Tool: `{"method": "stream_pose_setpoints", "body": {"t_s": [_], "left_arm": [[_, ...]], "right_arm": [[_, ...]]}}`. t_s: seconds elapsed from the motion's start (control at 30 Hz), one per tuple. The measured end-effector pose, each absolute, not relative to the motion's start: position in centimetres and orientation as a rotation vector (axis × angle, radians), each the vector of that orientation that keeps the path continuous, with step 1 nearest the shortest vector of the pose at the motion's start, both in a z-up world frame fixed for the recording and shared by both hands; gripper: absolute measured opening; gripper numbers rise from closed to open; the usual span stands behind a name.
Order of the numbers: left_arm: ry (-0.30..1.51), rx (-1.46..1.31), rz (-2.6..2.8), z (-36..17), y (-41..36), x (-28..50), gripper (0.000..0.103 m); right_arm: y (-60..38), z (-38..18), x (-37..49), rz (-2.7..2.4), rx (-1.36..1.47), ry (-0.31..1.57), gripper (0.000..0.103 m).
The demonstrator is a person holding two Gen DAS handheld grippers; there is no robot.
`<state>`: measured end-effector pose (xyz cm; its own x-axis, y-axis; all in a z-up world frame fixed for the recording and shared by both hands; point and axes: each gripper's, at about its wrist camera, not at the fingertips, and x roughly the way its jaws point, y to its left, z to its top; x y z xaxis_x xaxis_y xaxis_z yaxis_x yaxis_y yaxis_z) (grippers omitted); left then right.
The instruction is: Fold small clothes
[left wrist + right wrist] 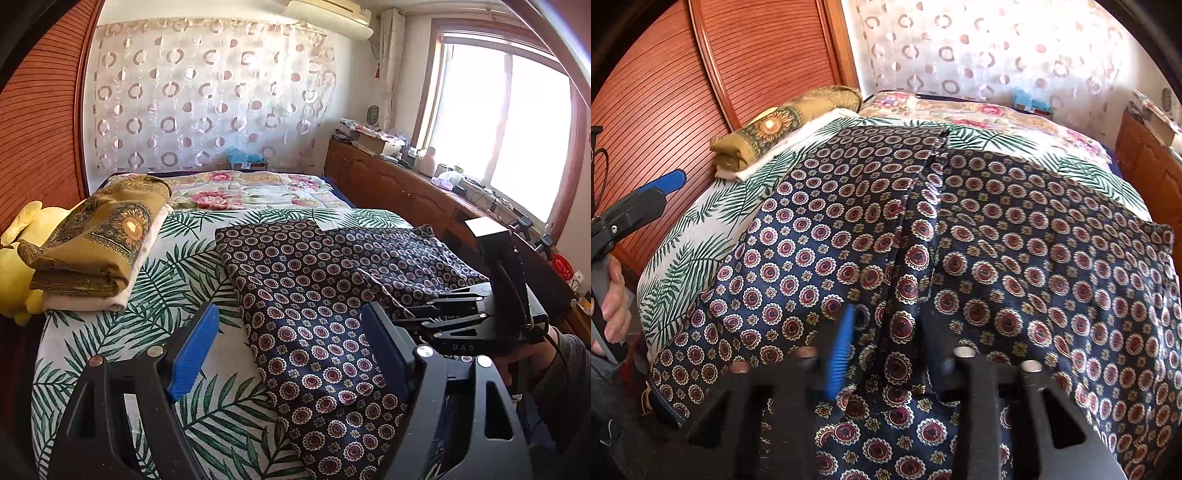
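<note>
Navy patterned shorts (1015,236) fill the frame's lower half, a fold pinched in the right claw (890,350); left claw (291,354) gapes wide over the bed (110,339).

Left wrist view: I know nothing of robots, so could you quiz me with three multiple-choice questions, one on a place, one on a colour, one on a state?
1. Where does the folded mustard cloth lie?
A. beside the yellow plush toy
B. on a chair
C. on the floor

2. What colour are the claw pads?
A. red
B. blue
C. green

3. How is the left claw?
A. open wide
B. shut tight
C. gripping a pillow

Answers: A, it sits right next to the toy; B, both pads show blue; A, its pads stand apart over the navy patterned garment.
</note>
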<state>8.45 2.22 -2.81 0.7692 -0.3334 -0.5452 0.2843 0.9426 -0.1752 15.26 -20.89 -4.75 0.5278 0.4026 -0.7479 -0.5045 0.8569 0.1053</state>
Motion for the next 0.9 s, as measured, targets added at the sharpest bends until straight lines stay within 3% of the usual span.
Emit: {"method": "stream_pose_setpoints", "body": {"t_s": [0.3, 0.33, 0.4, 0.9], "left_arm": [[0.615, -0.073, -0.348, -3.0, 1.5, 8.5, 0.080], [0.615, -0.072, -0.349, -3.0, 1.5, 8.5, 0.080], [0.618, -0.069, -0.350, -3.1, 1.4, 8.5, 0.080], [0.632, -0.049, -0.374, -3.2, 0.1, 8.5, 0.080]], "right_arm": [[-18.6, -6.0, 15.4, 0.563, -0.164, 0.859, 0.018], [-18.4, -6.1, 15.5, 0.570, -0.168, 0.859, 0.008], [-18.2, -6.0, 14.9, 0.584, -0.181, 0.850, 0.005], [-24.3, -5.2, 13.5, 0.459, -0.103, 0.780, 0.003]]}}
